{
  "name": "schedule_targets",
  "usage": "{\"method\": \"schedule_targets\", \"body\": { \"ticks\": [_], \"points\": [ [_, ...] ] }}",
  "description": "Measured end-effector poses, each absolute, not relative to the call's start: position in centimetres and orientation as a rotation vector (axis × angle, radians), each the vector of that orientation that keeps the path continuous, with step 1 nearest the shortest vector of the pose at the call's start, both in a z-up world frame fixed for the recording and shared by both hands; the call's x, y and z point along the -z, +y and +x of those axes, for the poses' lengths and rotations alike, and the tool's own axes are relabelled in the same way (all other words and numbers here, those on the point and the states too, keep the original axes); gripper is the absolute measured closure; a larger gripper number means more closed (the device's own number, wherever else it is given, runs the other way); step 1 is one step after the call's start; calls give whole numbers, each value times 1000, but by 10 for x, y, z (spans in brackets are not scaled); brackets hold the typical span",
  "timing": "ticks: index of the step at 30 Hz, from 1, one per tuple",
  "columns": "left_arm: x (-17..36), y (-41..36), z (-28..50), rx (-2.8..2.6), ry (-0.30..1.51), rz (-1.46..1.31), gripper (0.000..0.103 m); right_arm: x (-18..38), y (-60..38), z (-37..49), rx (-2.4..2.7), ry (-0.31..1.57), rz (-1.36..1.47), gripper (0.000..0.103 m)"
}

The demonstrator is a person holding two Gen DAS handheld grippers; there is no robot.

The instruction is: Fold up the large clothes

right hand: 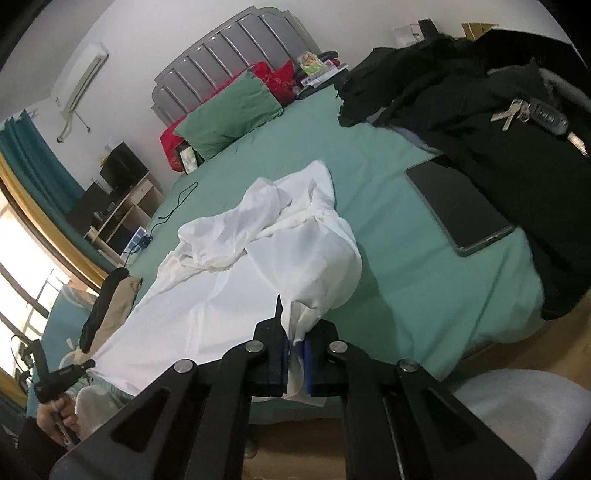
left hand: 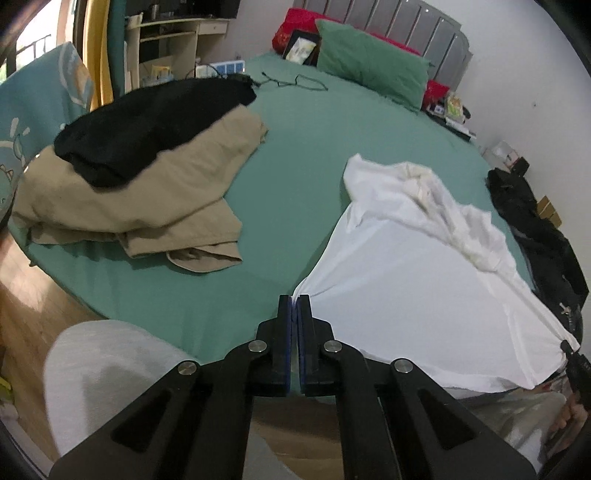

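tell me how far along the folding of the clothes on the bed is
Early. Done: nothing looks neatly folded; the tan garment and black garment sit heaped together. In hand: the left gripper and right gripper are each shut on a near corner of the white shirt, its far part bunched. Left: fold it, then the dark clothes beside the tablet.

Shirt (left hand: pixel 417 273) spread across the near part of the bed (left hand: pixel 295 177), its hem corners pinched in the left gripper (left hand: pixel 294 301) and right gripper (right hand: pixel 295 332). In the left view, a pile of clothes (left hand: pixel 133 177) lies left of it, and a pillow (left hand: pixel 369 70) sits behind against the headboard (left hand: pixel 406 22). In the right view, a tablet (right hand: pixel 458 206) lies right of the shirt, a jacket (right hand: pixel 498 147) beyond with keys (right hand: pixel 532 110) on top.
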State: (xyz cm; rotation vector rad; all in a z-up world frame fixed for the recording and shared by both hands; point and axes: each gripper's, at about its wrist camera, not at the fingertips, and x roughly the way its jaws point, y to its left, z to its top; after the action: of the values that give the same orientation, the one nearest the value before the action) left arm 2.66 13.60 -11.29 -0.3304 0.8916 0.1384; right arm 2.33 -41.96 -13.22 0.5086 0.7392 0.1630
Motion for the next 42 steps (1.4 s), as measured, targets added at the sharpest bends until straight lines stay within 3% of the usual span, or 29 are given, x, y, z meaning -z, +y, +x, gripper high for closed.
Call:
{"method": "schedule_targets", "body": {
  "ticks": [14, 22, 31, 42],
  "points": [
    [68, 141, -16, -123, 780, -334, 100, 95, -416, -11, -164, 706, 382, 97],
    [47, 144, 4, -131, 702, -341, 100, 68, -423, 22, -186, 640, 369, 97],
    [36, 141, 75, -116, 627, -366, 100, 54, -433, 100, -214, 593, 350, 97],
    [73, 147, 208, -112, 696, -456, 100, 88, -445, 229, -232, 681, 471, 96]
  ]
}}
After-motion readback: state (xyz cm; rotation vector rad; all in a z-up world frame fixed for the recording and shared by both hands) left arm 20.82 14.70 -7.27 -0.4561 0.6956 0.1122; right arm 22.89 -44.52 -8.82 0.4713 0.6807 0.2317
